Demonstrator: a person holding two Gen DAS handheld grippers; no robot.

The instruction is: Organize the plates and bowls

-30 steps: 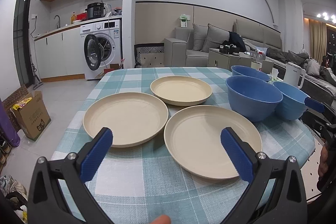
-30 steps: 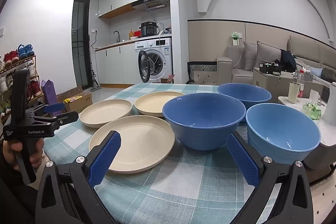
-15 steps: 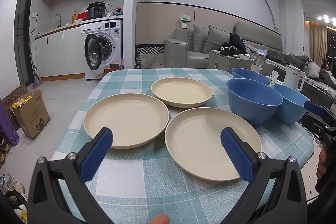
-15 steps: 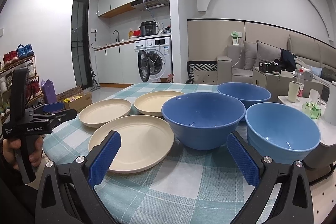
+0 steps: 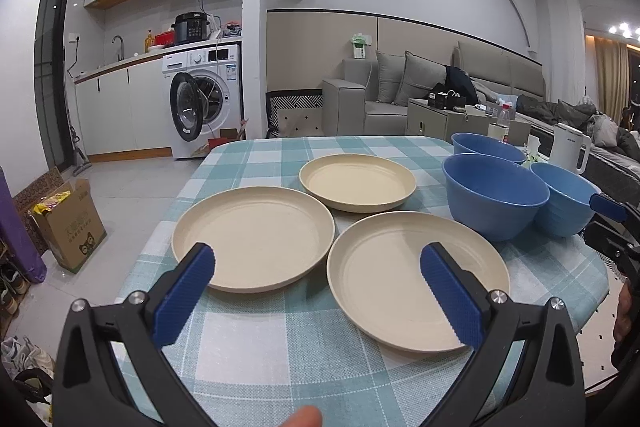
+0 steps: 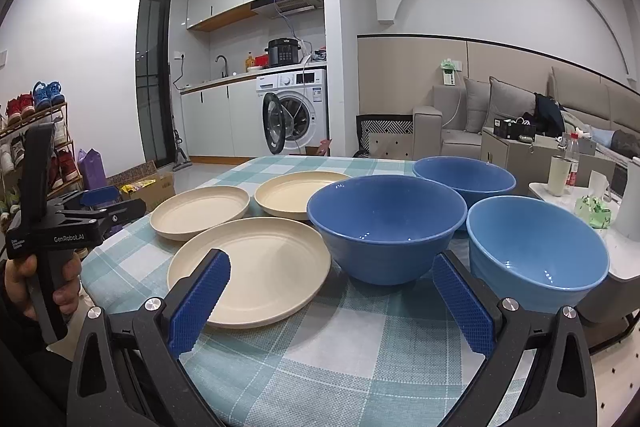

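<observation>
Three cream plates are lying flat and rim-up on the checked tablecloth [image 5: 256, 359]: the near plate [image 5: 416, 279], the left plate [image 5: 256, 239] touching or just beside it, and the far plate [image 5: 358, 181] behind both. Three blue bowls are sitting mouth-up to the right: the middle bowl [image 6: 386, 227], the far bowl [image 6: 464, 177] and the lighter bowl [image 6: 536, 253], crowding close together. Being round, none is showing a long axis; all are opening straight upward, unstacked. The left gripper [image 5: 316, 291] is hovering over the near edge with jaws wide apart and holding nothing; the right gripper [image 6: 330, 303] is likewise spread and empty, facing the middle bowl. In judgement, the near plate is overhanging toward the table edge, so a shallow pinch on its thin rim is risking a slip or a tip off the edge. The bowls are standing so close that closing on one is likely to knock its neighbour, and dragging could bunch the cloth.
</observation>
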